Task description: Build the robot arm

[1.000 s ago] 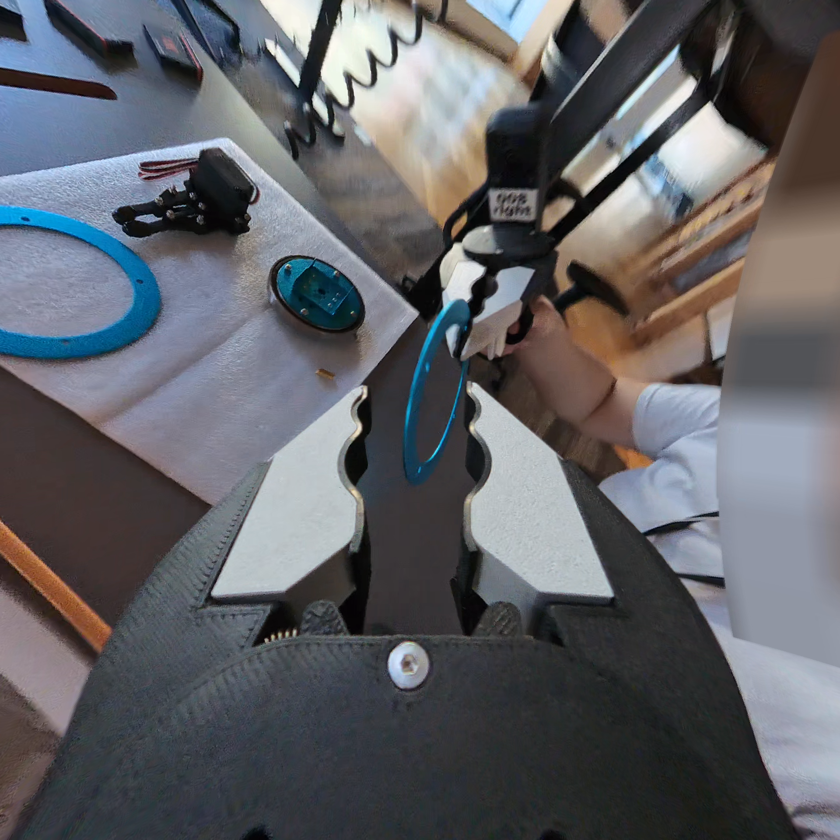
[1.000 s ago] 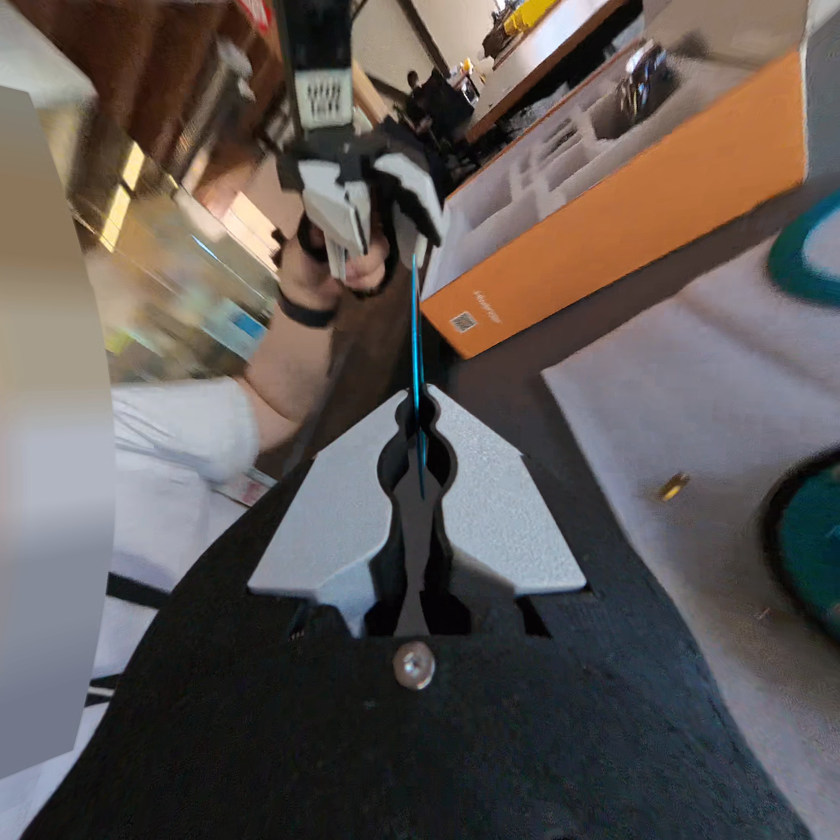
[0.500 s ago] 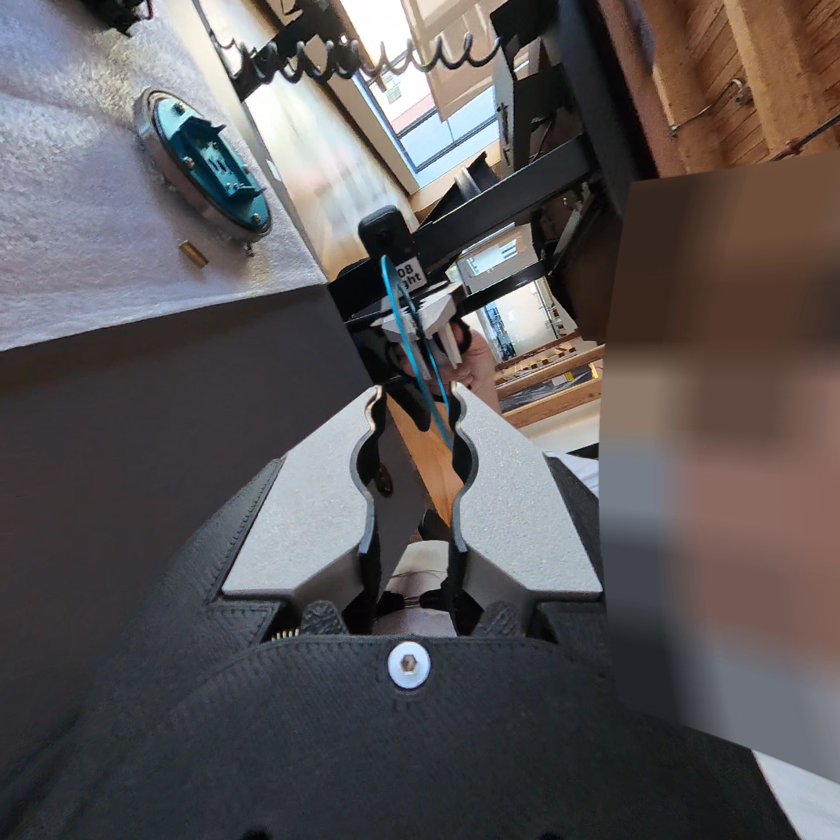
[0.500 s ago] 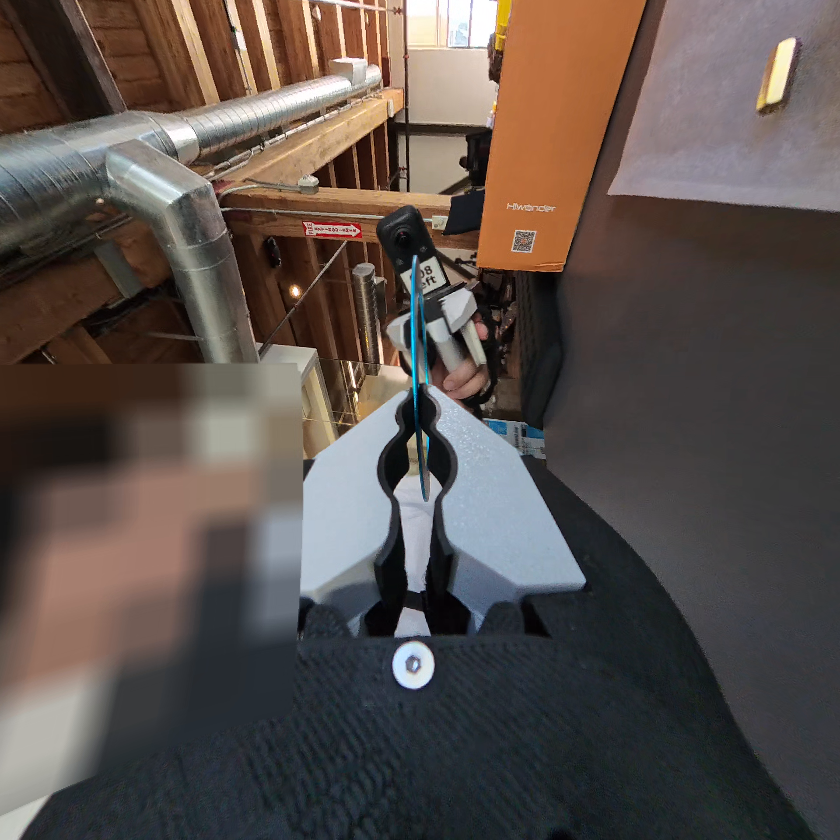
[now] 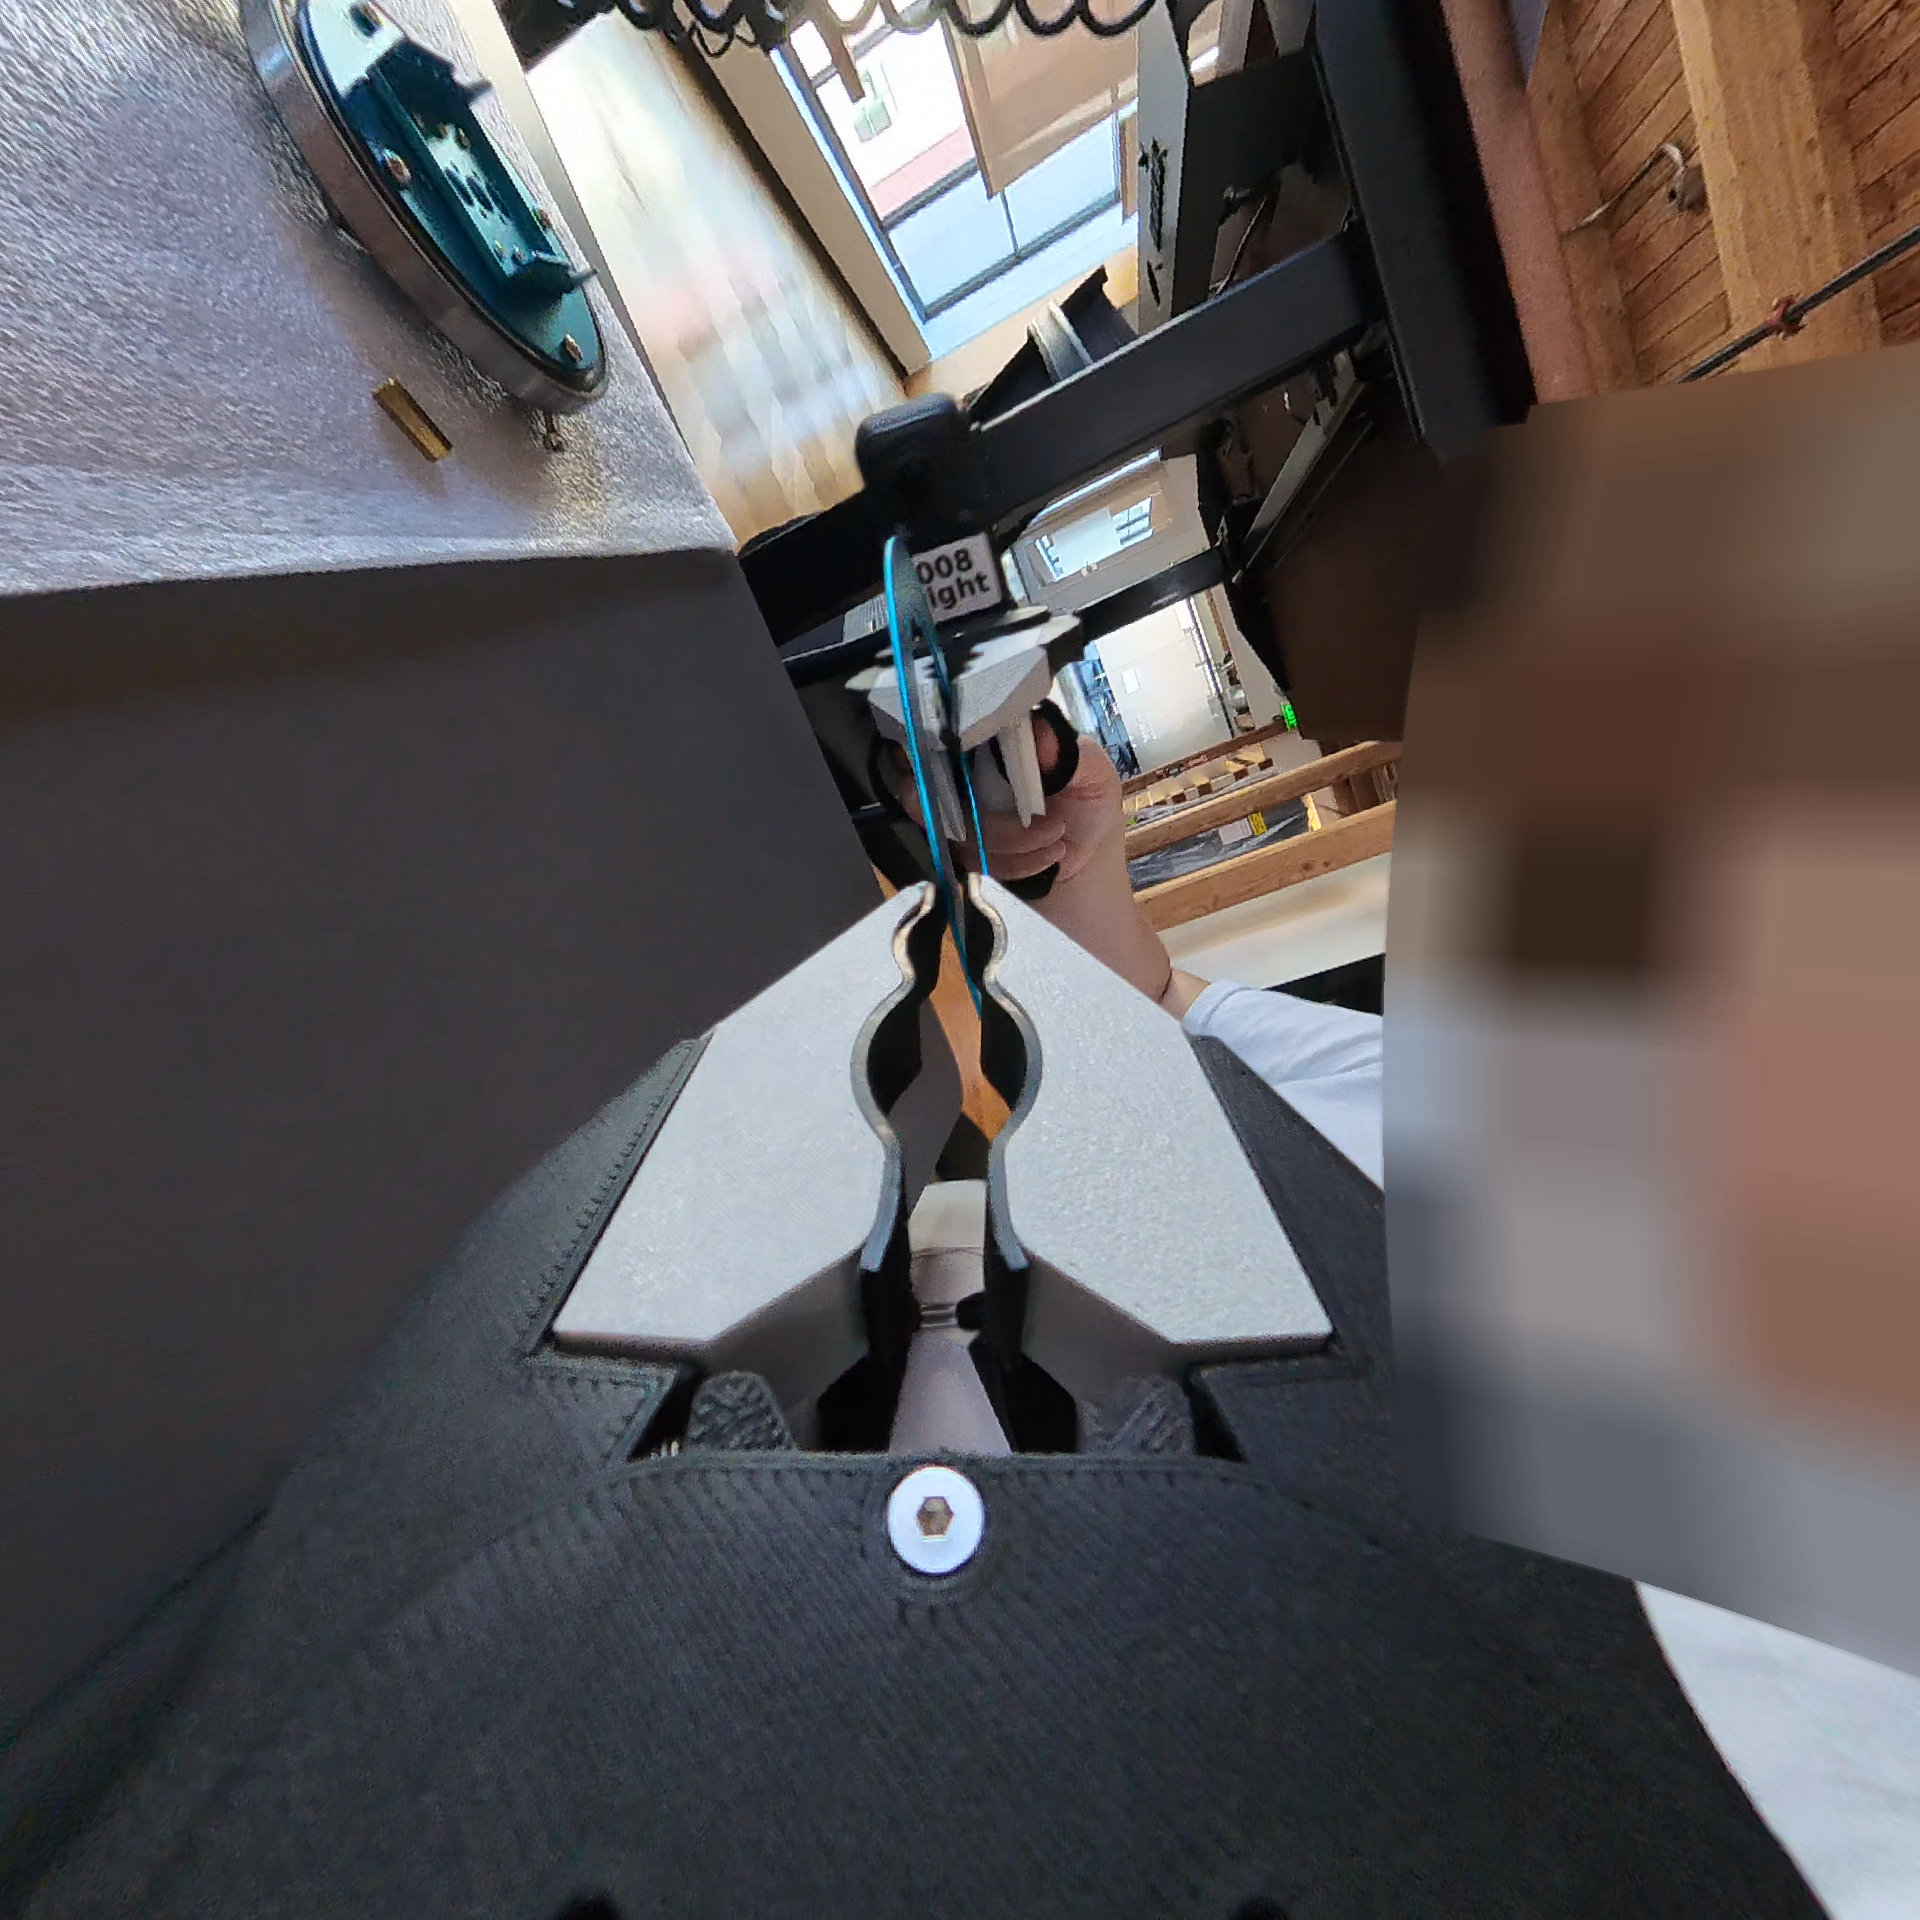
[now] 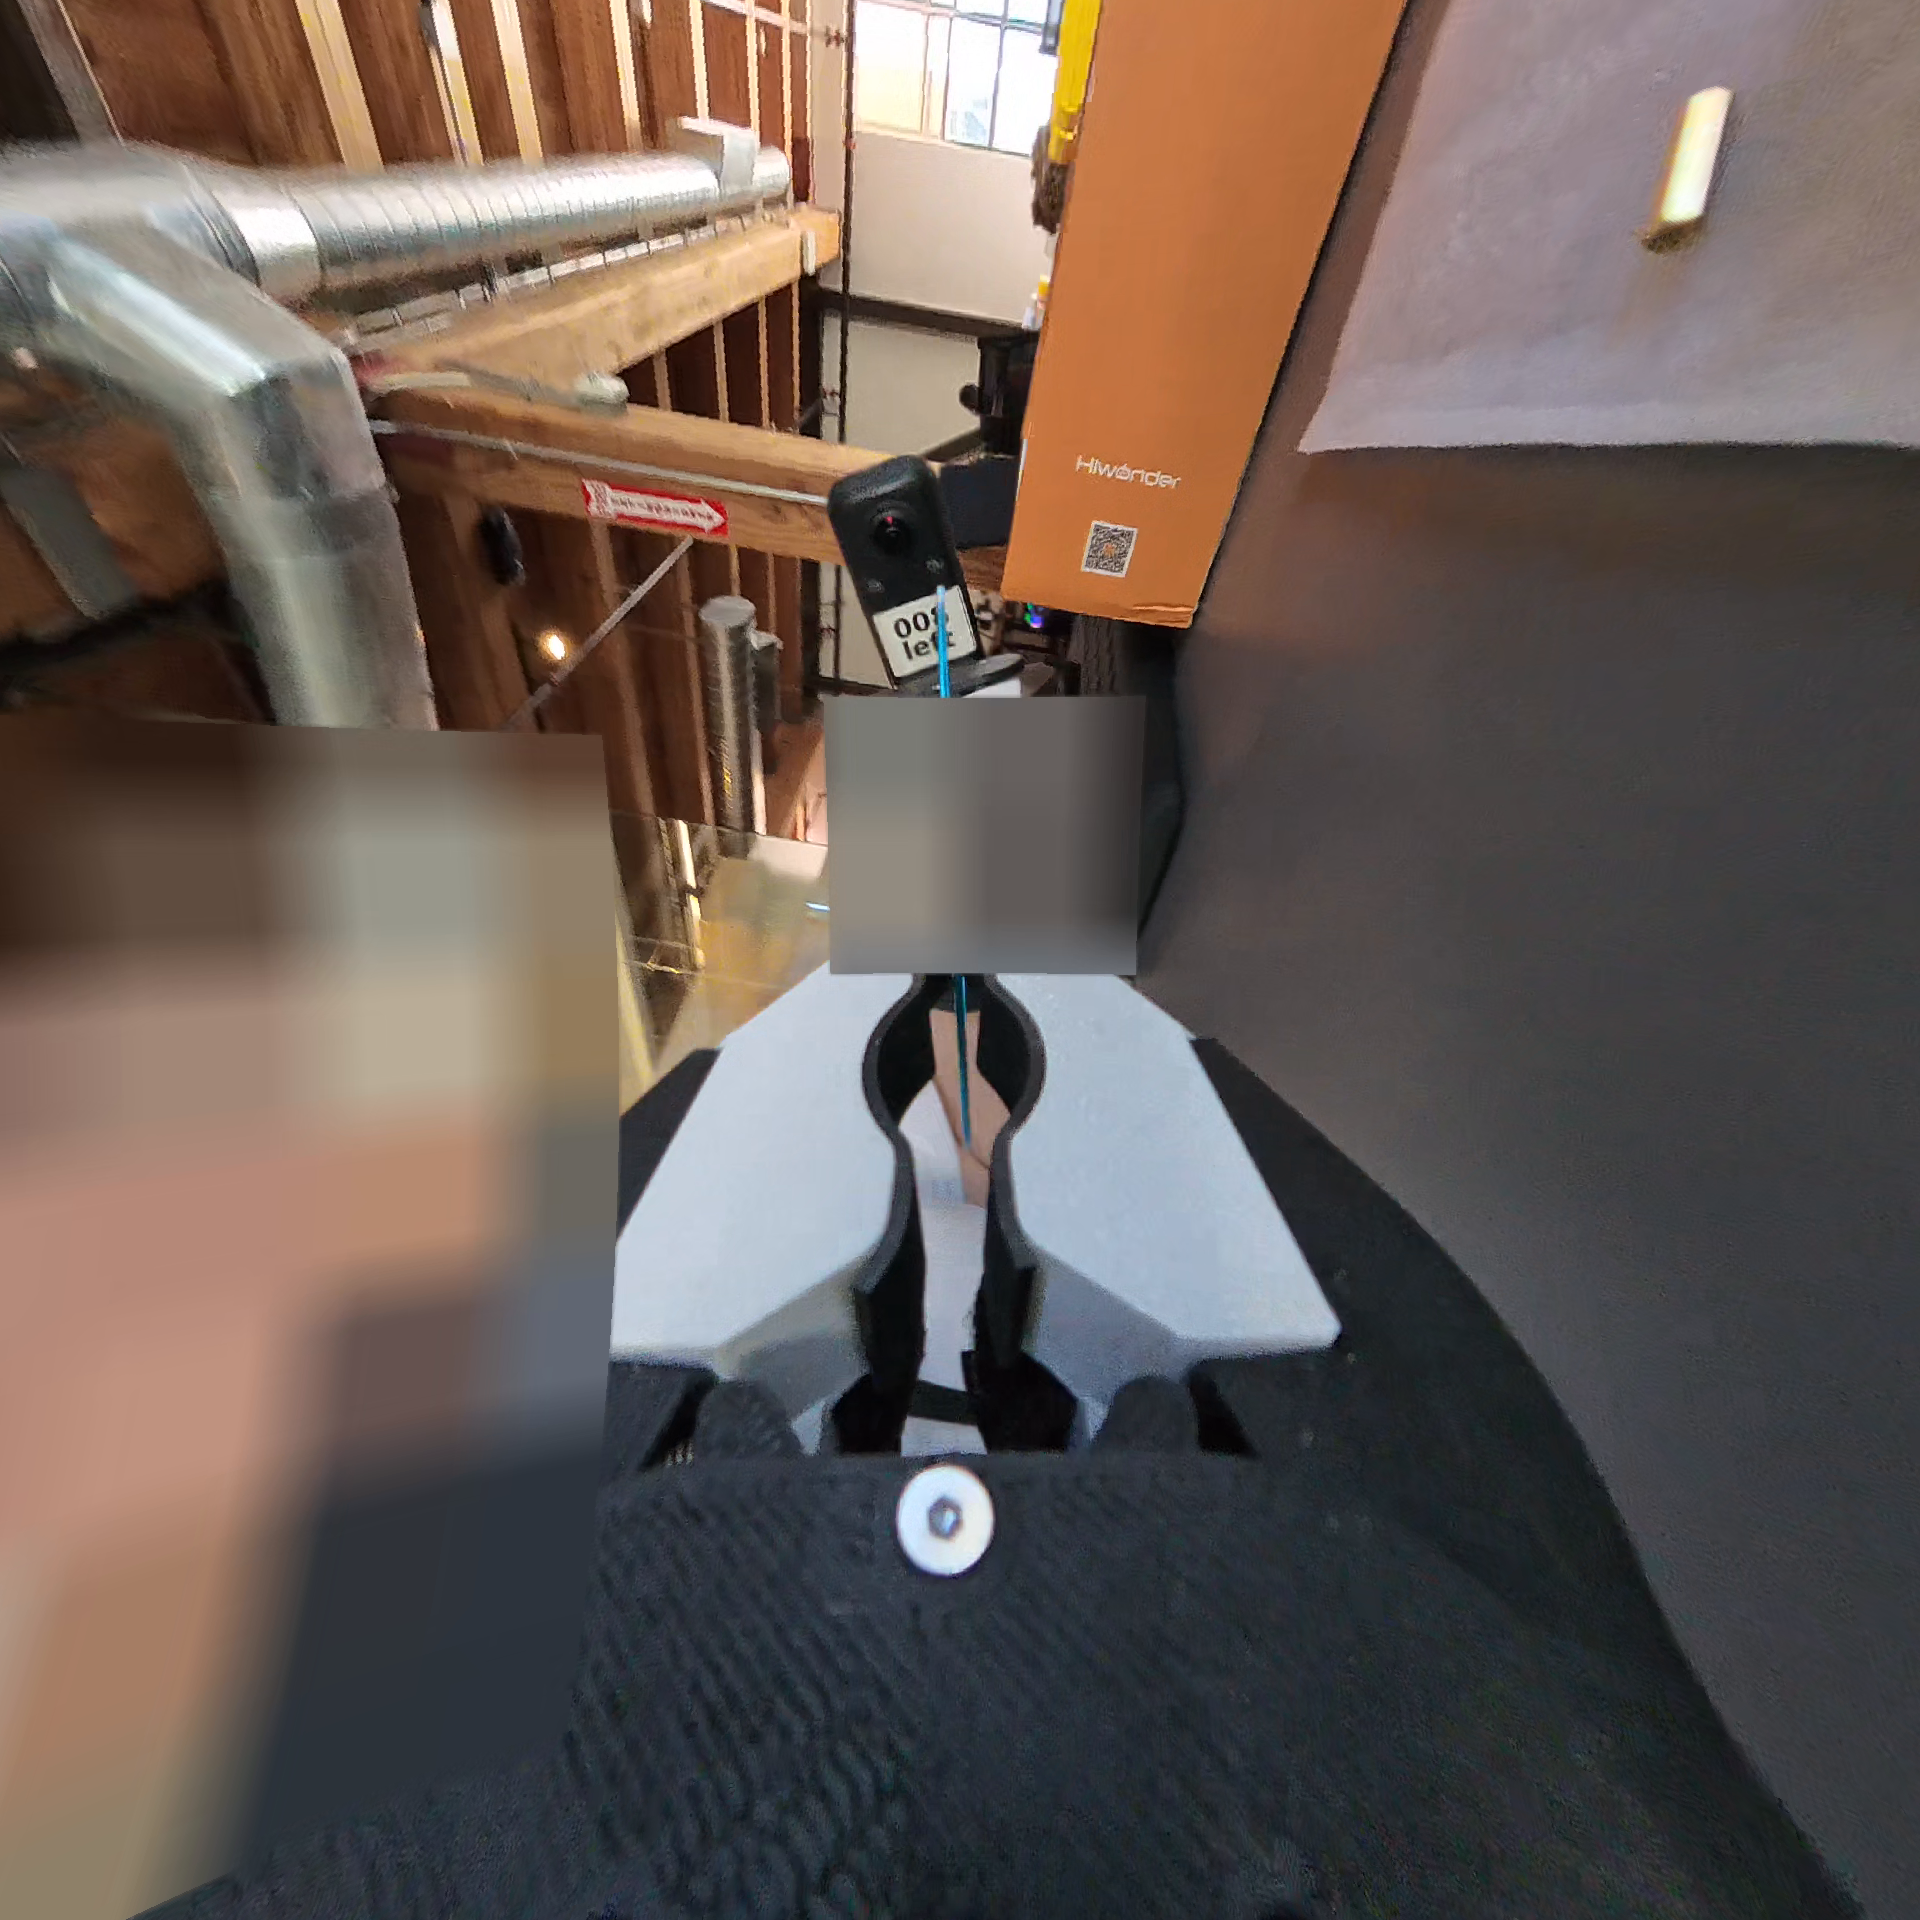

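Note:
A thin blue ring (image 5: 900, 686) hangs edge-on in the air between my two grippers, which face each other. My left gripper (image 5: 951, 891) is shut on the ring's near edge. My right gripper (image 5: 961, 717) shows farther off in the left wrist view, held by a person's hand (image 5: 1060, 821), and grips the far edge. In the right wrist view the ring (image 6: 964, 1070) runs as a thin blue line between the nearly closed fingers of my right gripper (image 6: 961, 982). A blur patch hides its tips and the left gripper's fingers; only the left gripper's camera (image 6: 899, 551) shows.
The dark table (image 5: 364, 831) fills the left side, tilted in view. On a white foam mat (image 5: 208, 416) lie a round teal part with a silver rim (image 5: 447, 197) and a small brass standoff (image 5: 412, 419). An orange box (image 6: 1174, 312) and a metal duct (image 6: 499, 218) show beyond. The tips of one gripper are about 8 cm away from the tips of the other.
My left gripper was open around the ring and has closed on it. Both grippers have tilted, so the table now stands steep at the side. The right gripper has kept its hold.

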{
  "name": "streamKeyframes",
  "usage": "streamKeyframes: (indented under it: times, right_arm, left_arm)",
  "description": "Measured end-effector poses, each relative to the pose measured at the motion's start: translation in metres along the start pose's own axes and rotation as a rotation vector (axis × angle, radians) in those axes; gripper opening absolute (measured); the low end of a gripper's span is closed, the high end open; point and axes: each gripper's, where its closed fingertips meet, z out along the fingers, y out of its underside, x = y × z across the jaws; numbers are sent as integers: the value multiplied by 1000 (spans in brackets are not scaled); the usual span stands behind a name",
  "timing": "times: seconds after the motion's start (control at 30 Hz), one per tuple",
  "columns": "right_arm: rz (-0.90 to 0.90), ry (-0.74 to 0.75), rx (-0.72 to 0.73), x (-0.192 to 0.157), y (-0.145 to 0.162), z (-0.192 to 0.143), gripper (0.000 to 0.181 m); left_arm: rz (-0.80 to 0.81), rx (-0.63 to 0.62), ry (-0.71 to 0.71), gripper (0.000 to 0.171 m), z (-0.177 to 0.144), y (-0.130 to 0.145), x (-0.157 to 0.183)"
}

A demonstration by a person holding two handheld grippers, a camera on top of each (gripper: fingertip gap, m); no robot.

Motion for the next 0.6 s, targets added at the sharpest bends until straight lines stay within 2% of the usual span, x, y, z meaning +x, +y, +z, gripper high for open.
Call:
streamKeyframes:
  times: [0.17, 0.3, 0.33, 0.43, 0.53, 0.6]
  right_arm:
    - [-164, -22, -45, -7, 11, 0, 0]
    - [-347, 59, -48, 2, 14, 0, 0]
    - [-394, 105, -40, 7, 11, -1, 2]
    - [-532, 240, 29, 20, -10, -9, 26]
    - [-642, 244, 112, 10, -27, -17, 25]
    - [-721, 267, 190, 5, -39, -26, 25]
  left_arm:
    - [61, -58, 24, 0, 4, 10, 6]
    - [121, -74, -20, 0, 3, 7, 5]
    - [128, -73, -43, 0, 2, 4, 3]
    - [117, -41, -96, 0, -2, -12, 0]
    - [125, -9, -138, 0, -11, -31, 6]
    - [164, 19, -226, 0, -19, -47, 5]
